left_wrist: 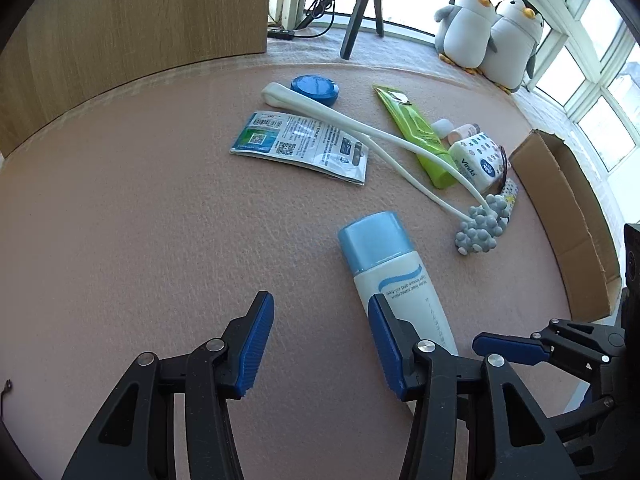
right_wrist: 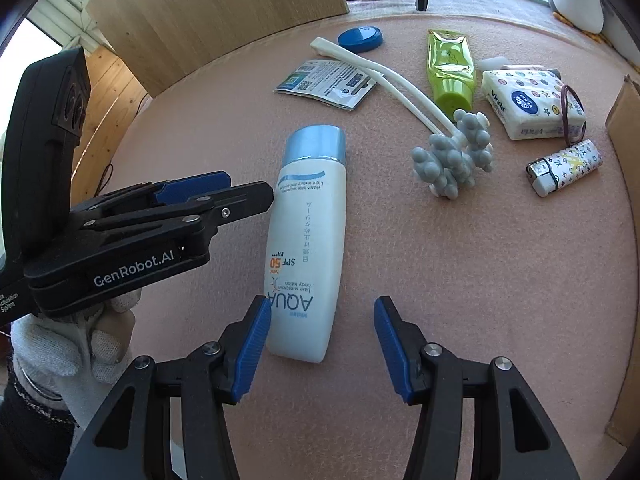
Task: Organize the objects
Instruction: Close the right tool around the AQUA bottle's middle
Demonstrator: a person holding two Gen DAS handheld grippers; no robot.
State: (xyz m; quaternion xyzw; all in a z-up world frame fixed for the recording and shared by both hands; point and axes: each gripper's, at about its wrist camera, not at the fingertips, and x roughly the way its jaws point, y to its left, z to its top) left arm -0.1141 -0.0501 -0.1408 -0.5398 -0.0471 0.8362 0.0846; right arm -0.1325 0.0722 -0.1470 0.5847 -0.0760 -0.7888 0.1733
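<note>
Nearest the viewer, the right gripper [right_wrist: 322, 344] is hovering low over a pink felt table [right_wrist: 460, 320] with its blue-padded fingers spread wide and holding nothing. The base of a white sunscreen bottle [right_wrist: 308, 248] is lying just inside the left finger, not centred between the two, so a squeeze from here is likely to nudge the smooth bottle sideways or roll it rather than trap it.

Just to the left, the left gripper [left_wrist: 322, 344] is also standing open and empty beside the bottle, its right finger overlapping the bottle's lower body in its own view. With both tools this near each other, they are at risk of knocking together.

Past the bottle's blue cap, a grey knobbly massager [right_wrist: 456, 156] on long white handles is lying near enough to be bumped if the bottle slides forward. Farther off are a patterned lighter [right_wrist: 564, 168], a tissue pack [right_wrist: 532, 104], a green tube [right_wrist: 450, 68], a flat printed packet [right_wrist: 328, 82] and a blue round lid [right_wrist: 360, 38]. A cardboard box [left_wrist: 572, 216], probably the destination, is sitting at the table's right edge.
</note>
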